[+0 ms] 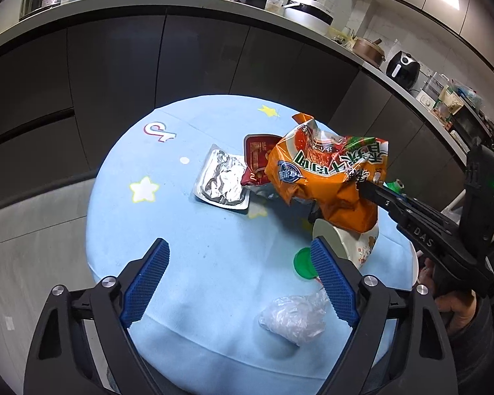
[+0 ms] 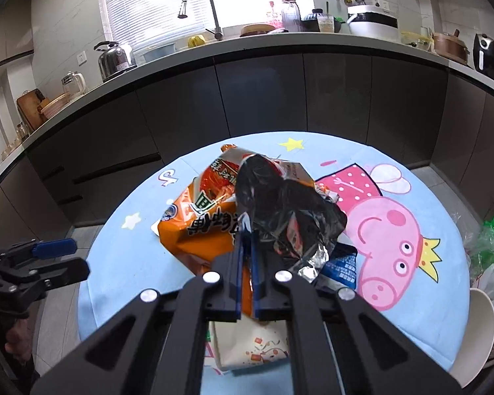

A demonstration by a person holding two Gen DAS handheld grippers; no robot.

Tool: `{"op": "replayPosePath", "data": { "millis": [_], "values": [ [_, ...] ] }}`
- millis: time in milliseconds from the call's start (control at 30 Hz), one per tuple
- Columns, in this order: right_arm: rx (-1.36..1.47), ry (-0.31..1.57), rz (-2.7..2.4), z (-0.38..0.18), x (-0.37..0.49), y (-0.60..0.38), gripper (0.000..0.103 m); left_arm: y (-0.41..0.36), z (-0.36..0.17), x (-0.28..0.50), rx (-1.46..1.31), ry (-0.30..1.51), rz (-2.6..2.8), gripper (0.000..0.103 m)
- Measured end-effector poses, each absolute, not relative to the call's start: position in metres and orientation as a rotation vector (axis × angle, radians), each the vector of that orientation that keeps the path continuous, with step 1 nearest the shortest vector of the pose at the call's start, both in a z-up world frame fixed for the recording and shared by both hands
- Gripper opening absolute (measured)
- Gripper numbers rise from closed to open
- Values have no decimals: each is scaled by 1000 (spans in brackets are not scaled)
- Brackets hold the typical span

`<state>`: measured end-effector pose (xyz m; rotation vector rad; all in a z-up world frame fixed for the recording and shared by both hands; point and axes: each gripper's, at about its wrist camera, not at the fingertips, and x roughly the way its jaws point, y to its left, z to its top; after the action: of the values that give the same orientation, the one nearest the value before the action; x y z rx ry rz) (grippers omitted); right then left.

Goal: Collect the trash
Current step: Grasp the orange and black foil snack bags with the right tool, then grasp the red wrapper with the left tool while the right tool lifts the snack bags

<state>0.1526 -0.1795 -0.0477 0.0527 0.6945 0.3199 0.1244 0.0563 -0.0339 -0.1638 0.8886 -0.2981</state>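
Right tool point(image 2: 247, 230) clamped on orange snack bag point(image 1: 316, 177), lifted clear of desk point(image 1: 187, 247). Left tool point(image 1: 238, 283) open, empty. Bag looks light, crinkly, slippery; pinch a folded edge, not the flat face.

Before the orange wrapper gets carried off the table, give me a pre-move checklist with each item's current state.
1. Right gripper fingers closed on the orange wrapper: ok.
2. Wrapper lifted clear of the blue table cover: ok, it hangs above the paper cup.
3. Left gripper free for the next piece: ok, fingers apart with nothing between them.
4. Other trash undisturbed: ok, the foil tray, green cap and clear plastic wad lie on the cover.
5. Nothing clinging under the wrapper: cannot tell, the underside is hidden.
6. Where the trash goes: cannot tell, no bin in either view.
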Motion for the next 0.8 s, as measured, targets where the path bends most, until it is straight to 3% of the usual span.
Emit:
{"op": "replayPosePath", "data": {
  "millis": [400, 667, 800],
  "values": [
    [25, 505, 183, 4, 92, -222, 5, 26, -36, 142, -116, 890, -364, 72],
    [82, 524, 143, -2, 75, -244, 5, -3, -44, 185, -96, 933, -420, 48],
    [89, 527, 141, -5, 74, -249, 5, -18, -52, 210, -61, 952, -408, 44]
  ]
}}
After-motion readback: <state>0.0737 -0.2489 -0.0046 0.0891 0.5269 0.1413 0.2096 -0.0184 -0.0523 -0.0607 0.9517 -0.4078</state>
